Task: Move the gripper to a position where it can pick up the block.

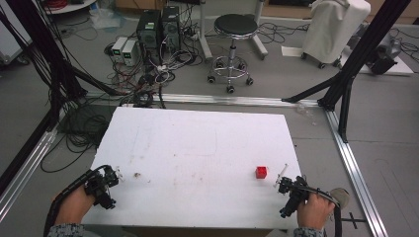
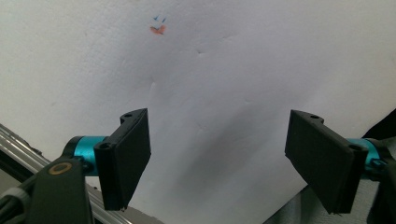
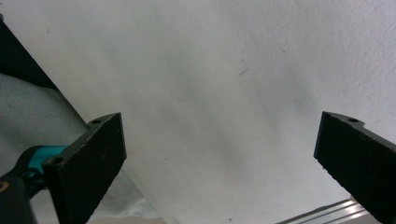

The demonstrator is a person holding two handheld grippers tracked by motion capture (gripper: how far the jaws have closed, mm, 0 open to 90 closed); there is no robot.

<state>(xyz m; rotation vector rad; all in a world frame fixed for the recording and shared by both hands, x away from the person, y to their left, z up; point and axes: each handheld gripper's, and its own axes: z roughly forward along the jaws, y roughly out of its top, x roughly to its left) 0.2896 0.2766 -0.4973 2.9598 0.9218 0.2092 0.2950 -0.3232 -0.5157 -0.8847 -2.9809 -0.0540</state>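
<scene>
A small red cube point(image 1: 261, 172) sits on the white table point(image 1: 197, 148), toward its front right. My right gripper point(image 1: 288, 184) is held at the table's front right corner, a short way right of the cube, and its jaws stand wide apart over bare white board point(image 3: 224, 93). My left gripper point(image 1: 109, 177) is at the front left corner. In the left gripper view its jaws are also spread wide with nothing between them, above white board bearing a small orange and blue mark point(image 2: 158, 25).
Beyond the table's far edge stand a black stool point(image 1: 235, 29), computer towers point(image 1: 158, 27) and tangled cables point(image 1: 148, 79) on the floor. Black frame posts point(image 1: 356, 54) rise at right and left. Aluminium rails point(image 1: 353, 163) run alongside the table.
</scene>
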